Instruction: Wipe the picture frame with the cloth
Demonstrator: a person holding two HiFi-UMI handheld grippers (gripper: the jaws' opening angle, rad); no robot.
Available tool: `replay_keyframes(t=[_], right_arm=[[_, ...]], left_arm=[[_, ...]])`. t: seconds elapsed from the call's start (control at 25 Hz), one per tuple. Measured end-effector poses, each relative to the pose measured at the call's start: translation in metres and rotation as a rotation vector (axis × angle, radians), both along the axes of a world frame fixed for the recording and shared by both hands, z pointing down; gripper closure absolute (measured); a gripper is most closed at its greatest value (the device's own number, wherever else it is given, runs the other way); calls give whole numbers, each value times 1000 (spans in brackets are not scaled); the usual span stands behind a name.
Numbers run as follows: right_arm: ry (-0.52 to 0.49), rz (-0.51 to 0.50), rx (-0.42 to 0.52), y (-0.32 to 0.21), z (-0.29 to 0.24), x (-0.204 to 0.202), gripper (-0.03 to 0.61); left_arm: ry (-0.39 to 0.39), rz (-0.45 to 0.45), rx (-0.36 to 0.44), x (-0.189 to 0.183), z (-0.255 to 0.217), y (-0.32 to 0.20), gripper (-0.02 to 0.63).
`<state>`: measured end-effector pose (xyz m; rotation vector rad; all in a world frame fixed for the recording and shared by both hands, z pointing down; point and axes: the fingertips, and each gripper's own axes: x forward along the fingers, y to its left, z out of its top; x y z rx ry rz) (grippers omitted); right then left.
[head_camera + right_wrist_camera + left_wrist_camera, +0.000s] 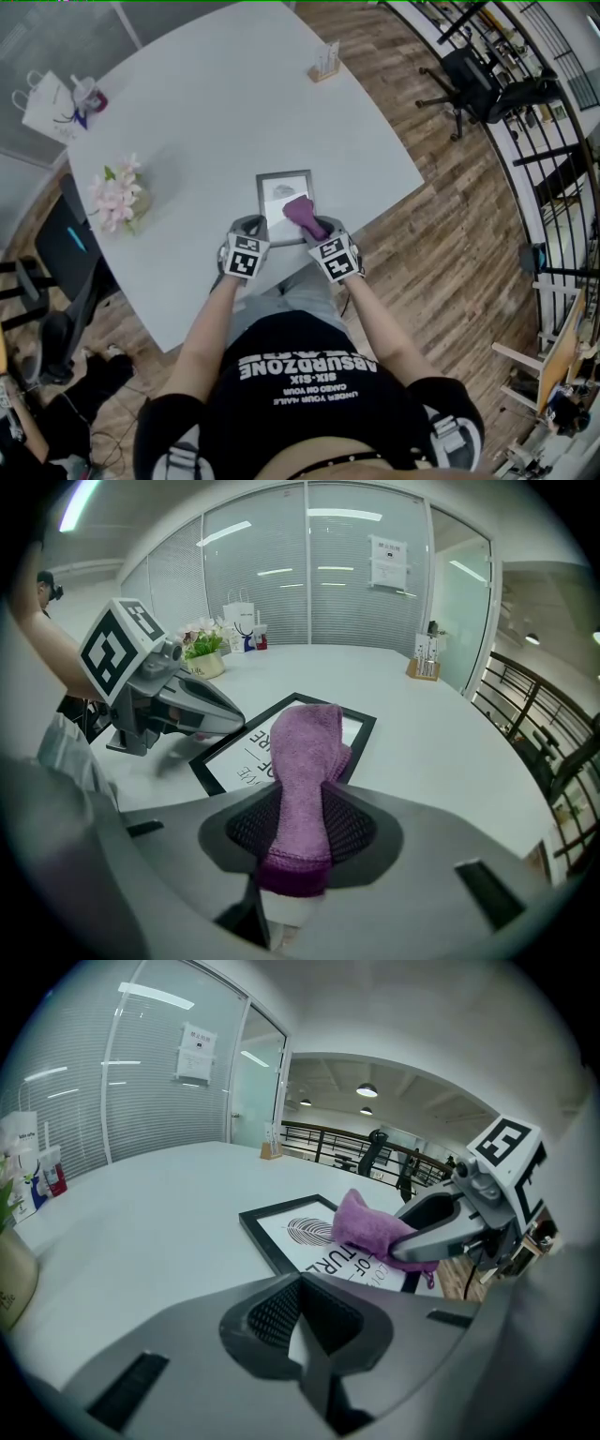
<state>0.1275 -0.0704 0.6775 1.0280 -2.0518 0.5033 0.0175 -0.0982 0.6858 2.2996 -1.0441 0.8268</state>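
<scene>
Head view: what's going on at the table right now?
A person holds a gripper in each hand at the table. The right gripper is shut on the purple cloth, whose free end lies over the flat picture frame. The left gripper, fingers together and empty, sits by the frame's near left corner.

Right tongs (pixel 300 841) pinch the purple cloth (pixel 306 747) over the picture frame (pixel 236 750)
</scene>
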Motion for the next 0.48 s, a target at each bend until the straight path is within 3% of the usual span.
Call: replay_keyframes(t=[0.48], right_arm=[[32,-3,25,0,1,-1,443]], left_arm=[[5,8,0,0,-1,0,598]])
